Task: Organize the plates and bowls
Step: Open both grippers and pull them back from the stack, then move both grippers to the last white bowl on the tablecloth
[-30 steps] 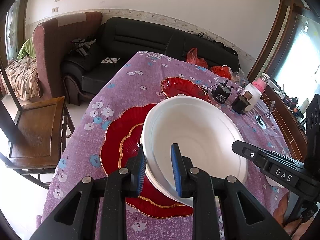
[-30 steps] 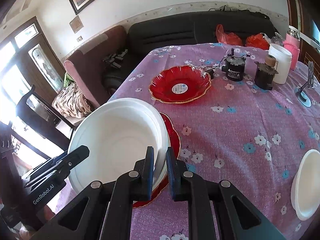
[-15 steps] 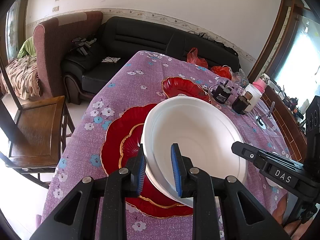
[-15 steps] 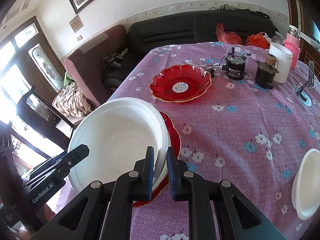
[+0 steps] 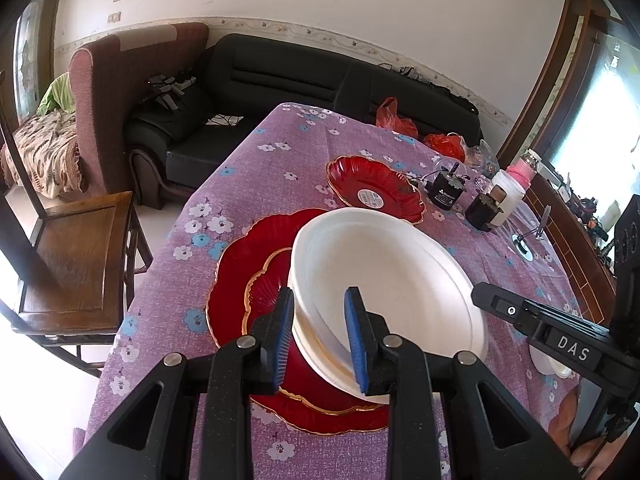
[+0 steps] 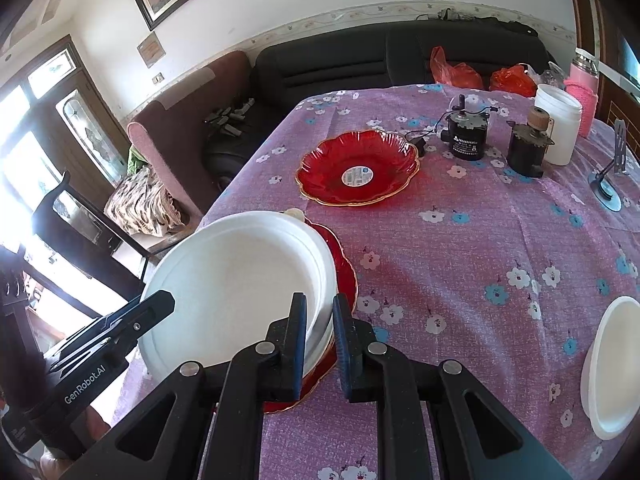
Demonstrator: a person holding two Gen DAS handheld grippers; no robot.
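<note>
the white bowl (image 5: pixel 384 280) is sitting tilted on the big red plate (image 5: pixel 240 276) at the near corner of the surface (image 6: pixel 480 240), apparently with a second white dish nested under it. it is looking like thin, light moulded pulp or foam: stiff enough to carry by the rim, but likely to flex or dent under a hard pinch, and its smooth wall could be slipping out of a one-sided hold. the rim is the sensible place to take it, one gripper on each side.

the left gripper (image 5: pixel 320 332) is straddling the near-left rim, its jaws having just been opening a little, with the rim between the blue pads but daylight showing beside at least one pad, so it is seeming loose rather than clamped. the right gripper (image 6: pixel 320 340) is pinching the opposite rim, its jaws nearly together on the white wall.

the red plate is looking like glossy glass or hard plastic with a gilt edge, probably slippery and breakable. a second red dish (image 6: pixel 358 166) is lying farther back, and another white bowl (image 6: pixel 612 368) is resting at the right edge.

the surface is wearing a purple flowered cloth that could be bunching under sliding. a black sofa (image 5: pixel 304 80) and a wooden chair (image 5: pixel 76 256) are standing beyond.
</note>
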